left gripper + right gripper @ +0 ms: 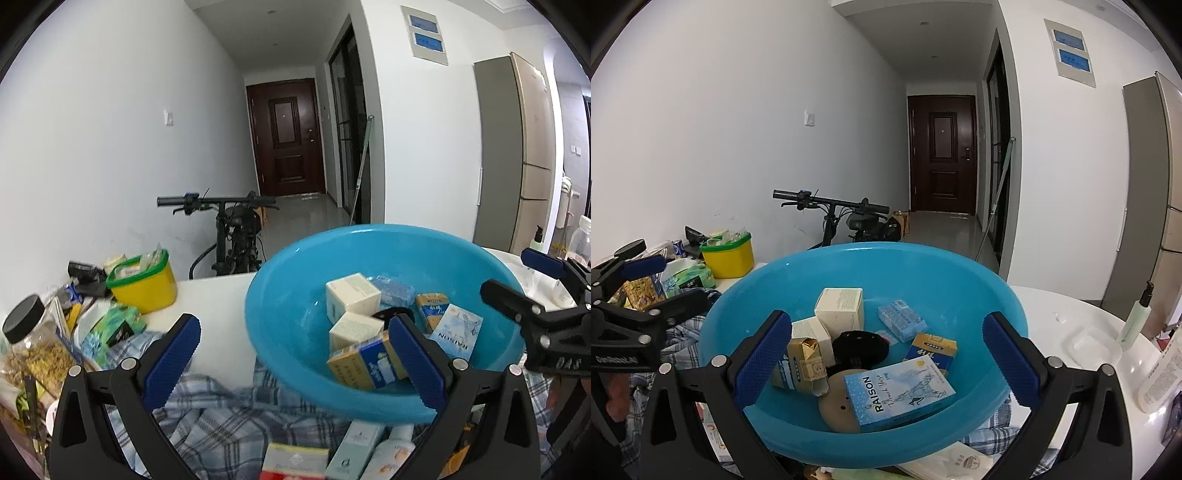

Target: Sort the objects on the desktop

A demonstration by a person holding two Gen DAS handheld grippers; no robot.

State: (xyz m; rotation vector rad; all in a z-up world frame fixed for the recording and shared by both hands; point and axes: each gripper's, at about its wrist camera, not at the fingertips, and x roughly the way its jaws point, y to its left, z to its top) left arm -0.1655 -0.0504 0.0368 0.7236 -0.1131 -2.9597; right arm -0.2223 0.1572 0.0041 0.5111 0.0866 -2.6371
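On the white table [1052,314], a blue basin [288,295] serves as the collecting spot, and it already holds two cream boxes [352,297], a pale blue packet [903,320], yellow cartons [934,349], a gold-and-blue box [799,363], a black item [858,347], a tan disc [836,410] and a light blue RAISON box [899,395]. The basin sits partly on a plaid cloth [221,424], which likely explains its slight tilt. The left tool [295,354] hangs over the basin's rim at about 7 o'clock, its pads spread wide and gripping nothing. The right tool [886,354] hovers above the basin's middle, likewise spread and empty, which suits either a fresh drop or a pause before the next pick. More unsorted things wait: boxes and a bottle [388,454] at 6 o'clock in the left view, a yellow tub [142,282] and a jar [33,343] at 9 o'clock, and bottles [1137,317] at 3 o'clock in the right view
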